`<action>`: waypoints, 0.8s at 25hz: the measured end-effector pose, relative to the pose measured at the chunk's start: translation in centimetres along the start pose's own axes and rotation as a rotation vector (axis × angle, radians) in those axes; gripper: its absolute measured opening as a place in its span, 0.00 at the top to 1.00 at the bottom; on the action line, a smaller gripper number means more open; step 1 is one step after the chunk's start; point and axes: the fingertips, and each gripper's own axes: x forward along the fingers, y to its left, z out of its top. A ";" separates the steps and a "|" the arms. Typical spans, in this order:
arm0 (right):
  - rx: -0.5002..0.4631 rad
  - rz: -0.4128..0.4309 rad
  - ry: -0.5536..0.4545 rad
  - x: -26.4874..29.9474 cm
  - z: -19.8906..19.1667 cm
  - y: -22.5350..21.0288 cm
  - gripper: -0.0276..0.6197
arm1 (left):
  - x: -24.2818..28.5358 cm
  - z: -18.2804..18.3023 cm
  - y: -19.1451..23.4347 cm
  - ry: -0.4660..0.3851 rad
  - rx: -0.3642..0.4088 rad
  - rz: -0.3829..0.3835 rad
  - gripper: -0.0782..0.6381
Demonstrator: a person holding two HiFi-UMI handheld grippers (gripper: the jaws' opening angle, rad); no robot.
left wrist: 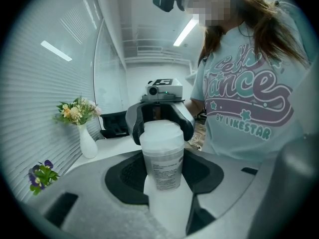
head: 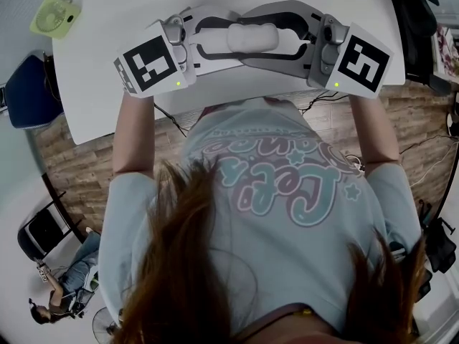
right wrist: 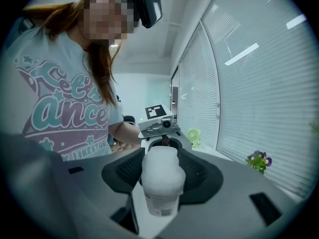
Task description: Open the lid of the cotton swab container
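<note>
The cotton swab container [head: 252, 37] looks like frosted, translucent plastic, smooth and faintly glossy, with what looks like a printed paper label [left wrist: 163, 172] round it. The left gripper [left wrist: 163, 164] and right gripper [right wrist: 162, 176] have matt grey and white plastic shells. Their black pads [left wrist: 124, 176] look finely ribbed. The worktop [head: 107, 70] is smooth matt white. The floor [head: 79, 156] shows wood-grain planks. The T-shirt [head: 287, 213] is soft printed cloth.
</note>
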 end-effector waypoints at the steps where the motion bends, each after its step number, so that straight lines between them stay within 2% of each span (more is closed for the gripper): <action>1: 0.006 0.001 0.000 0.0 0.0 0.0 0.63 | 0.0 0.0 0.0 0.001 0.001 0.001 0.63; 5: 0.138 0.027 -0.016 -0.3 -0.2 0.0 0.63 | 0.1 -0.2 -0.1 0.033 0.036 0.026 0.63; 7: 0.158 0.044 -0.024 -0.4 -0.2 0.0 0.63 | 0.1 -0.2 -0.2 0.035 0.034 0.022 0.63; 15: 0.082 0.026 -0.040 -0.1 0.1 0.0 0.62 | 0.0 -0.2 -0.1 0.035 0.009 0.017 0.63; 20: -0.007 -0.045 -0.052 -0.2 0.4 -0.6 0.59 | 0.2 -1.2 0.1 0.071 0.004 0.032 0.63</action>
